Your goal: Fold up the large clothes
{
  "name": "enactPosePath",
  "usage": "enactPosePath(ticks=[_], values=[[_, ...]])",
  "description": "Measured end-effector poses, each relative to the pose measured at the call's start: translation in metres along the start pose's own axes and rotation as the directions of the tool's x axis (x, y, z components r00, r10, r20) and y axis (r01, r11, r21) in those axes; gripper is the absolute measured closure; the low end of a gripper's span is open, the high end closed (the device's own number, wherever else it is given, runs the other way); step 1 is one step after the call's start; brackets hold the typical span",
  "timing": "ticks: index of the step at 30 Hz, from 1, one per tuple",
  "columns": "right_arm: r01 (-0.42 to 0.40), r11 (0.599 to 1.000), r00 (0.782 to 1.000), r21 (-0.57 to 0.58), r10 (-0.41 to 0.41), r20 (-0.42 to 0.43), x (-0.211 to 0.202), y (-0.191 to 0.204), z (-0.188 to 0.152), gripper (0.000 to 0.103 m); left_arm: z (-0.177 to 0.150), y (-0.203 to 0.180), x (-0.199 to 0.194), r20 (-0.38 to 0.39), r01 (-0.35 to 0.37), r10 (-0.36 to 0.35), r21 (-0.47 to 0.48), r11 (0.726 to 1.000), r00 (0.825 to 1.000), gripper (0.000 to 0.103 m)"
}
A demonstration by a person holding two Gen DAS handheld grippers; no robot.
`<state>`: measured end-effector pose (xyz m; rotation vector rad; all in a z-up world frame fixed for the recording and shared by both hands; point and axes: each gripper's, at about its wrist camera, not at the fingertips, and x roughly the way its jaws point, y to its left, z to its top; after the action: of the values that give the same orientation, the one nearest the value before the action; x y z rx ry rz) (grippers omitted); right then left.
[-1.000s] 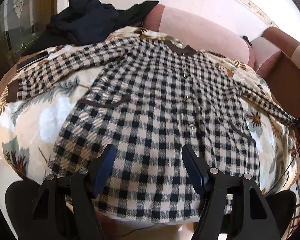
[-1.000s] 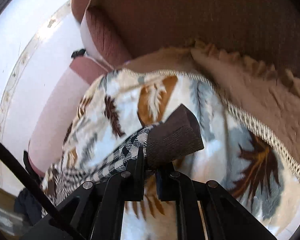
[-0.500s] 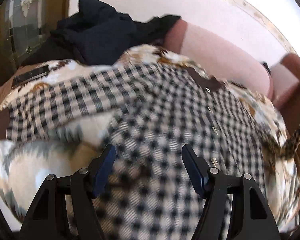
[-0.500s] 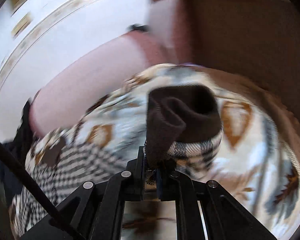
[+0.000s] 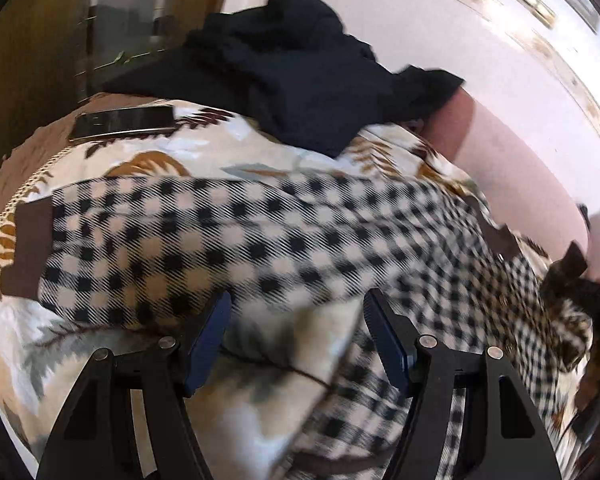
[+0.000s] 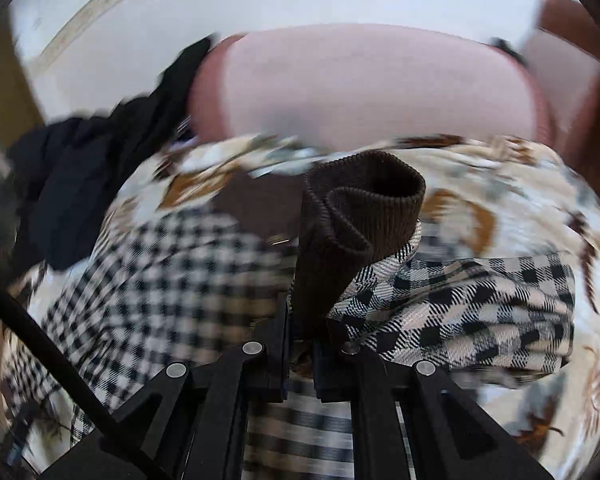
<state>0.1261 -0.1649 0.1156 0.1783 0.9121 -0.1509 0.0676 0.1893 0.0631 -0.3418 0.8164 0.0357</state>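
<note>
A black-and-cream checked shirt [image 5: 260,240] with brown ribbed cuffs lies spread on a leaf-print blanket [image 5: 148,160]. Its left sleeve stretches out to a brown cuff [image 5: 30,248] at the far left. My left gripper [image 5: 296,340] is open and empty, just above the blanket by the sleeve's lower edge. My right gripper [image 6: 302,336] is shut on the other sleeve's brown cuff [image 6: 360,216] and holds it lifted over the shirt body [image 6: 160,280], with the checked sleeve [image 6: 480,312] trailing to the right. That gripper also shows at the right edge of the left wrist view [image 5: 580,284].
A dark navy garment [image 5: 300,64] is piled at the back of the blanket, against a pink sofa cushion [image 6: 360,84]. A phone [image 5: 124,122] lies at the blanket's back left edge. A wooden cabinet [image 5: 60,40] stands at the left.
My right gripper has carried the cuff from the blanket's right side up and leftwards over the shirt body. My left gripper has moved left, from the hem to beside the left sleeve.
</note>
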Motion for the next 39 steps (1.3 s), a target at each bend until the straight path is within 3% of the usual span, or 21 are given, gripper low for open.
enactPosePath(ticks=[3, 7, 11, 12, 13, 17, 21, 25, 27, 30, 31, 33, 39], values=[[-0.018, 0.995, 0.999, -0.098, 0.015, -0.029, 0.021, 0.046, -0.007, 0.094, 0.011, 0.016, 0.002, -0.002, 0.005, -0.005, -0.046, 0.999, 1.0, 0.035], [0.008, 0.968, 0.997, -0.251, -0.026, -0.069, 0.058, 0.101, -0.023, 0.093, 0.021, 0.028, 0.002, 0.017, -0.015, 0.016, -0.064, 0.998, 1.0, 0.035], [0.039, 0.921, 0.997, -0.387, -0.061, -0.044, 0.069, 0.138, -0.044, 0.085, 0.026, 0.036, 0.003, 0.017, -0.016, 0.017, -0.087, 0.996, 1.0, 0.035], [0.047, 0.905, 0.998, -0.423, -0.065, -0.027, 0.069, 0.148, -0.049, 0.078, 0.027, 0.038, 0.003, 0.016, -0.016, 0.017, -0.099, 0.995, 1.0, 0.035], [0.048, 0.885, 0.998, -0.463, -0.06, -0.011, 0.068, 0.158, -0.056, 0.072, 0.028, 0.04, 0.004, 0.015, -0.017, 0.018, -0.108, 0.994, 1.0, 0.035], [-0.012, 0.842, 1.0, -0.539, 0.007, -0.013, 0.062, 0.184, -0.072, 0.068, 0.028, 0.041, 0.005, 0.016, -0.023, 0.025, -0.114, 0.993, 1.0, 0.035], [-0.151, 0.85, 0.988, -0.505, 0.141, -0.057, 0.042, 0.183, -0.075, 0.068, 0.027, 0.041, 0.006, 0.017, -0.032, 0.034, -0.107, 0.994, 0.999, 0.035], [-0.228, 0.906, 0.97, -0.357, 0.244, 0.0, 0.007, 0.141, -0.05, 0.067, 0.025, 0.039, 0.009, 0.001, -0.022, 0.022, -0.109, 0.994, 1.0, 0.035], [-0.211, 0.935, 0.973, -0.286, 0.228, 0.027, 0.004, 0.114, -0.03, 0.067, 0.023, 0.036, 0.012, -0.008, -0.016, 0.015, -0.101, 0.995, 1.0, 0.035], [-0.145, 0.949, 0.987, -0.279, 0.157, 0.02, 0.019, 0.103, -0.012, 0.064, 0.02, 0.029, 0.016, -0.022, -0.015, 0.013, -0.078, 0.997, 1.0, 0.035], [-0.142, 0.949, 0.989, -0.281, 0.15, 0.005, 0.026, 0.104, -0.009, 0.054, 0.019, 0.026, 0.017, -0.025, -0.013, 0.011, -0.072, 0.997, 1.0, 0.035], [-0.139, 0.947, 0.99, -0.289, 0.137, -0.027, 0.042, 0.112, -0.006, 0.046, 0.016, 0.022, 0.019, -0.03, -0.012, 0.01, -0.059, 0.998, 0.999, 0.035], [-0.068, 0.96, 0.997, -0.272, 0.057, -0.049, 0.087, 0.134, 0.001, 0.045, 0.012, 0.011, 0.022, -0.045, 0.004, -0.005, -0.021, 1.0, 0.999, 0.035]])
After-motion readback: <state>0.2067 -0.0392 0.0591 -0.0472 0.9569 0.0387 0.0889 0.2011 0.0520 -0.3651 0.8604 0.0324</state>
